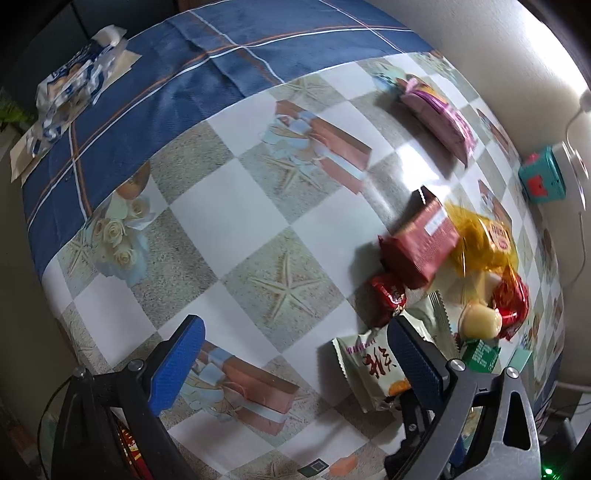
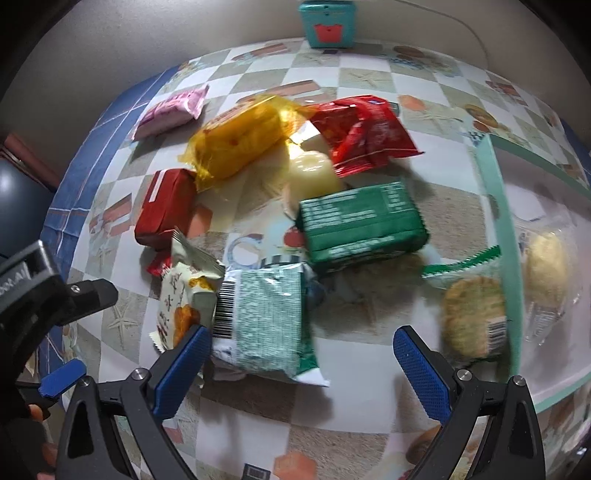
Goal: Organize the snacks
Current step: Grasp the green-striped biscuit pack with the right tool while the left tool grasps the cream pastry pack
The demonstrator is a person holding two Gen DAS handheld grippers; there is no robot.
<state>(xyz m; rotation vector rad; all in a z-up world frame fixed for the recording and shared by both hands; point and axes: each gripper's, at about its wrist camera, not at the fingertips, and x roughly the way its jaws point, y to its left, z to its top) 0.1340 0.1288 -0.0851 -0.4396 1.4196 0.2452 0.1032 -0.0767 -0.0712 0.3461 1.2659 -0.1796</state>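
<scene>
Hovering above a table covered in a checkered seaside-print cloth (image 1: 229, 206), the left gripper (image 1: 291, 354) had its blue-padded jaws spread wide with nothing between them; its right-hand finger (image 1: 413, 354) overlapped, in view, a cream snack packet with red characters (image 1: 365, 369), though contact could not be confirmed. The right gripper (image 2: 299, 362) was likewise wide open and empty, its jaws framing the near end of a pale green speckled packet with a barcode (image 2: 266, 317). The snacks lay in a loose cluster on the cloth: a dark red wrapped bar (image 2: 166, 206), a yellow cellophane pack (image 2: 236, 144), a bright red foil bag (image 2: 365, 129), a pale jelly cup (image 2: 314, 173) wedged among them, and a green wrapped block (image 2: 362, 221) resting partly on the speckled packet's far end. A pink packet (image 2: 173, 110) lay apart toward the far left edge. A wrapped round cracker (image 2: 472, 314) leaned against the rim of a mint-edged translucent bin (image 2: 506, 236), inside which another wrapped cracker (image 2: 546, 266) was visible. A teal box (image 2: 327, 22) stood against the wall, and a blue-and-white bag (image 1: 74, 85) rested on the blue plaid cloth (image 1: 184, 66) beyond.
</scene>
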